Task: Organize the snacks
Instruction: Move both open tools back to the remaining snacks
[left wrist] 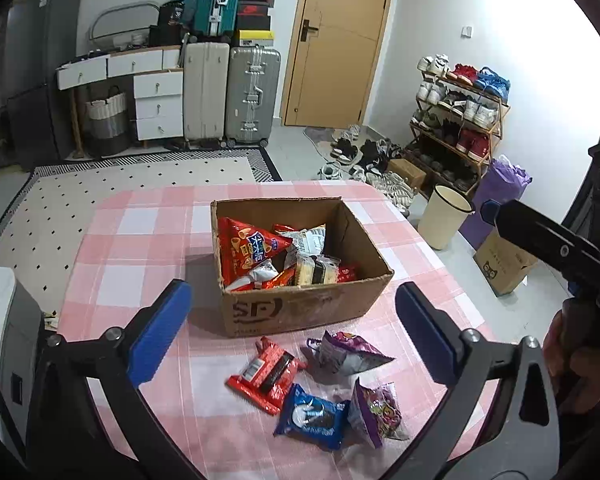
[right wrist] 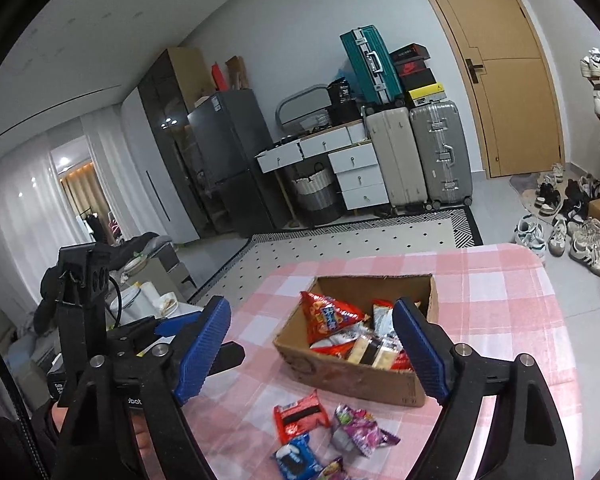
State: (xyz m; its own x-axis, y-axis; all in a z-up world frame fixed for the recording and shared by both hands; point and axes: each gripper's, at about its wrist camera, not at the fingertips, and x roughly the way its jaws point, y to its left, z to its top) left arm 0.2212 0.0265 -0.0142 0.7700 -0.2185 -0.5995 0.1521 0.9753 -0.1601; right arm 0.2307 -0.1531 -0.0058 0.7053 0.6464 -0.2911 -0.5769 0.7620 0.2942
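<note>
**Snack sorting: both grippers open and empty**

The left gripper hangs above the pink-and-white checked table, jaws spread wide with nothing between them. Ahead stands the open brown cardboard box, part-filled with snack packets. On the table just in front of the box lie four loose packets: red, blue, and two purple. The right gripper is likewise open and empty.
</note>
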